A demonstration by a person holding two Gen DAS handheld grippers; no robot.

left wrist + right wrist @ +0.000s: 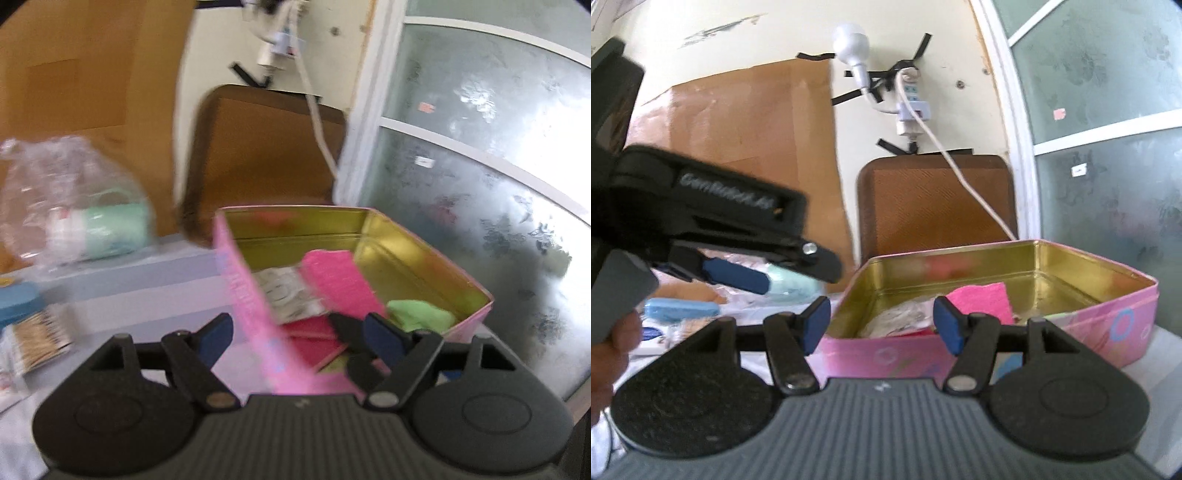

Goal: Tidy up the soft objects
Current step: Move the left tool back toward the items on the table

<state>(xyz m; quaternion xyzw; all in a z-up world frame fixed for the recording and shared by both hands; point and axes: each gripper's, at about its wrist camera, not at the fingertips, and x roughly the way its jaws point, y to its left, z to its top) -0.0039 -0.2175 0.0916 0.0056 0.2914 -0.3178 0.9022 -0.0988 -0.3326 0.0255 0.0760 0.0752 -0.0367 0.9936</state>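
A pink tin box with a gold inside stands open on the table. In it lie a pink cloth, a white printed packet, a green soft lump and a red piece. My left gripper is open and straddles the tin's left wall without its pads pressing on it. In the right wrist view the tin lies just ahead; my right gripper is open and empty at its near left corner. The left gripper hovers at the left, held by a hand.
A clear plastic bag with a mint-green roll lies to the left, with a blue object and a small packet nearer. A brown board leans on the wall behind the tin. A white cable hangs down; a frosted window is on the right.
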